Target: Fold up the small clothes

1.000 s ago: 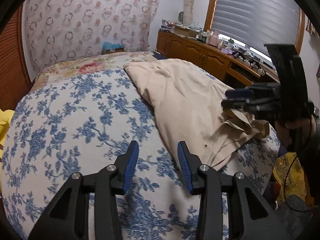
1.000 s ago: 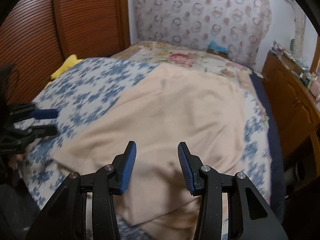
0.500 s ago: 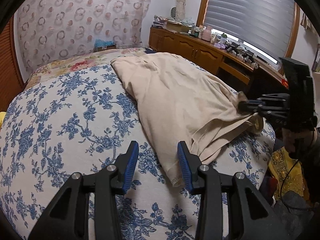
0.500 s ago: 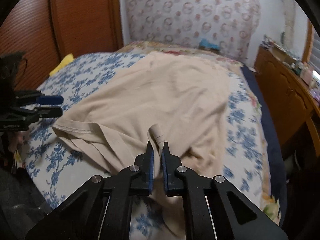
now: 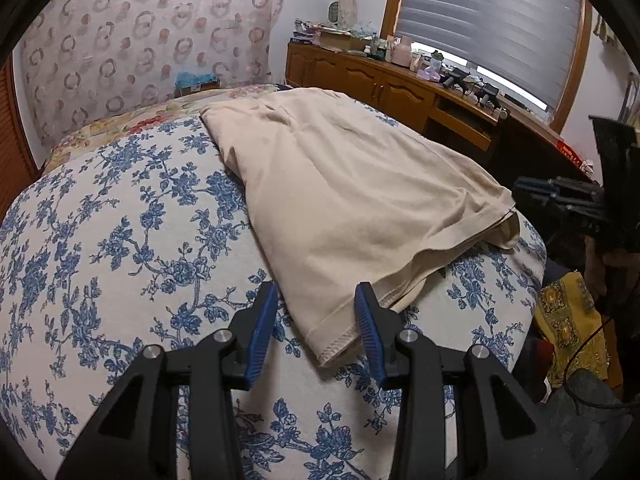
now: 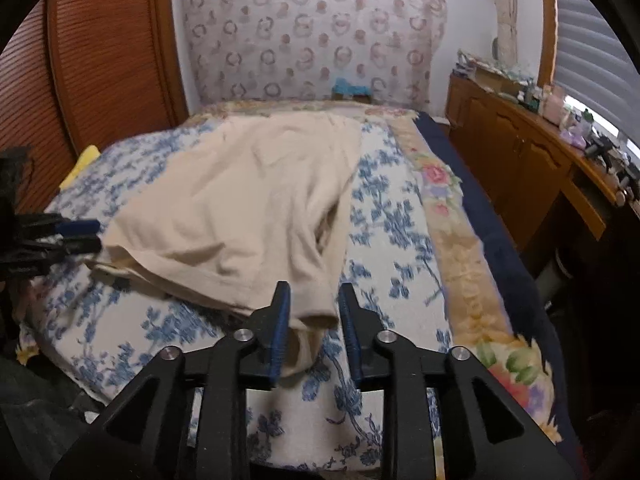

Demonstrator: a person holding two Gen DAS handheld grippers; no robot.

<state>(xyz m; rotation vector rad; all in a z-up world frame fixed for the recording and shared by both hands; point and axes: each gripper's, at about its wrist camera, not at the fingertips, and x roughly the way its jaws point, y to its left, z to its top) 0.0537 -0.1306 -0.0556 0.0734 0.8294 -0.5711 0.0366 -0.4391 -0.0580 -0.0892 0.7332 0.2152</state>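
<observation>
A beige garment (image 5: 344, 184) lies folded over on the blue-flowered bedspread (image 5: 120, 240). My left gripper (image 5: 316, 320) is open, its blue pads on either side of the garment's near hemmed corner (image 5: 332, 344). In the right wrist view the garment (image 6: 248, 208) spreads across the bed. My right gripper (image 6: 314, 320) is partly open, with a fold of the cloth lying between its pads. The right gripper also shows in the left wrist view (image 5: 560, 196) at the garment's far corner, and the left gripper shows in the right wrist view (image 6: 72, 236).
A wooden dresser (image 5: 400, 88) with clutter runs under the blinds on the right. A patterned headboard cloth (image 6: 312, 32) stands at the back. Wooden slatted doors (image 6: 100, 48) are on the left. A yellow item (image 6: 82, 162) lies at the bed's left edge.
My right gripper was shut on the cloth half a second ago and has now opened. My left gripper has moved up to the garment's near corner. The garment now lies folded over.
</observation>
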